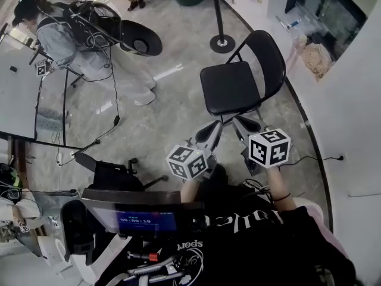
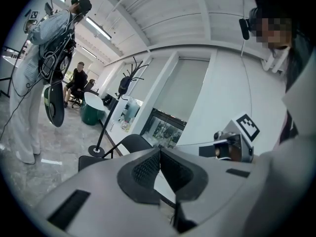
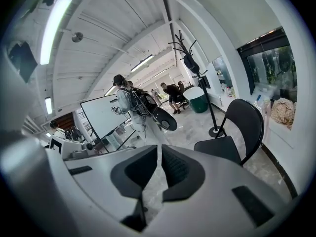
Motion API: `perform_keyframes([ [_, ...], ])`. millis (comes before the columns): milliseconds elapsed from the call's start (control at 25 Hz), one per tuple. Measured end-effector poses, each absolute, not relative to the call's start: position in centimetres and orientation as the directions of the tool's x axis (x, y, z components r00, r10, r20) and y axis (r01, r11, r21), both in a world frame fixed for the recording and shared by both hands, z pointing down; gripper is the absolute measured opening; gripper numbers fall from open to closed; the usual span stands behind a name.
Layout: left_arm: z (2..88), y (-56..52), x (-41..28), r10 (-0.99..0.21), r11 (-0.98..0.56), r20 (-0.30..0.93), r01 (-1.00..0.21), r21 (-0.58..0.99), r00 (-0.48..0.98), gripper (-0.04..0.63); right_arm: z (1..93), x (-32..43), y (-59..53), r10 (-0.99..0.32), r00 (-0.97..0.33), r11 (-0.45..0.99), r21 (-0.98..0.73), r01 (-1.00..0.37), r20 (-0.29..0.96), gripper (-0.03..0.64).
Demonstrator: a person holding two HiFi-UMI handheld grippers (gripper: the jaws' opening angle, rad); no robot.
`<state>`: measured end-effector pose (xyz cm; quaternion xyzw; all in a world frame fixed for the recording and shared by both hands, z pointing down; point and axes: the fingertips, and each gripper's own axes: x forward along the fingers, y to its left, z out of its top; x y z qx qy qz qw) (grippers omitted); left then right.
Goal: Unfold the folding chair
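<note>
Plainly closed (left gripper, right gripper).

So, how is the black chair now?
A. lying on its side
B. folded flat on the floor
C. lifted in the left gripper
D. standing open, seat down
D: the chair stands on the floor with its seat level and its back upright.

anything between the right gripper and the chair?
Nothing: only bare floor lies between the right gripper and the folding chair, as the right gripper view shows.
</note>
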<state>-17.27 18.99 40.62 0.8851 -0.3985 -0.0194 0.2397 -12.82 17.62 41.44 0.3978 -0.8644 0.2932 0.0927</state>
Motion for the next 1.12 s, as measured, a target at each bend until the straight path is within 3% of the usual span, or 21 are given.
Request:
perform_keyframes([
  [1120, 41.0, 15.8, -14.4, -0.698, -0.563, 0.194, -0.696, 0.446, 0.689, 0.005, 41.7, -9.0, 15.1, -0.636, -0.635, 0.478, -0.422, -0.770, 0.438, 0.037],
])
